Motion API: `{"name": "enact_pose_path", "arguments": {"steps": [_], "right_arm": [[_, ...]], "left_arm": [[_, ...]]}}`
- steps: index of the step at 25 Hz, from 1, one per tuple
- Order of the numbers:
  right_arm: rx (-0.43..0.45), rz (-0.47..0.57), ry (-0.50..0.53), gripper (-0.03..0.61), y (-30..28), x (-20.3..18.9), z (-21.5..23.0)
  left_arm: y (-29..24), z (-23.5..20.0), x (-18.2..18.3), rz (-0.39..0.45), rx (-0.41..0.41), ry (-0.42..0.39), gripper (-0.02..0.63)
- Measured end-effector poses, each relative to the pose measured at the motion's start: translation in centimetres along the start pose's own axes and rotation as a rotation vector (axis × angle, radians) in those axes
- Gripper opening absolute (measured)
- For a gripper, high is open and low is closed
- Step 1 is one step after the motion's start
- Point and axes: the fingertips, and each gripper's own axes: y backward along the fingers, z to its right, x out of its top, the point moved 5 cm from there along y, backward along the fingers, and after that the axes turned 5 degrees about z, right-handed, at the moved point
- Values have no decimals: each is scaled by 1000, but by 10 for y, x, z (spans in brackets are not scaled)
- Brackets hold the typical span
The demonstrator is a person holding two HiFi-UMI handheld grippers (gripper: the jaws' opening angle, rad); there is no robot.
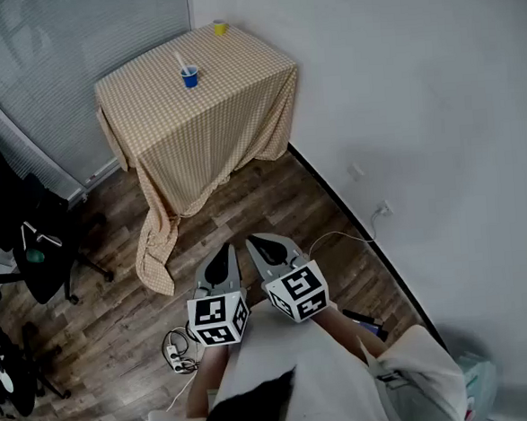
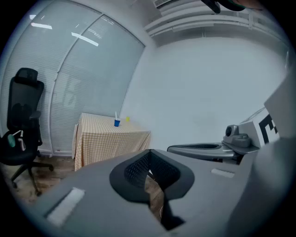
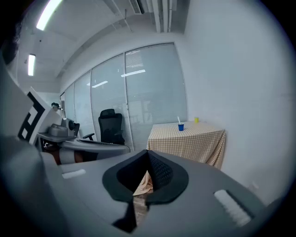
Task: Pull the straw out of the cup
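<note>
Blue cup (image 1: 189,76) on the table (image 1: 245,71) looks light, so pulling its straw (image 1: 180,62) may tip it; left gripper (image 1: 223,253) and right gripper (image 1: 259,244), closed and empty, are far from the table.

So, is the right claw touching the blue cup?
Apart. The head view shows the right claw over the floor, far from the blue cup on the table.

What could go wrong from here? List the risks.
The beige checked tablecloth trails onto the floor; stepping on it could drag the small blue cup over. The white power strip and cables lie on the floor, a trip hazard. Pulling the white straw without steadying the cup may tip it.
</note>
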Motion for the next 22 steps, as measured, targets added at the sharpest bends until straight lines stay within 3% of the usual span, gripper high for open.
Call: {"name": "enact_pose_path", "arguments": {"steps": [6, 15, 22], "right_arm": [[-13, -11, -112, 5, -11, -5, -6], [-48, -12, -134, 5, -17, -11, -21], [-18, -12, -148, 5, -12, -16, -33]], "left_arm": [[-5, -8, -2, -45, -33, 1, 15], [0, -25, -2, -56, -71, 17, 15], [2, -23, -6, -66, -102, 17, 15]]}}
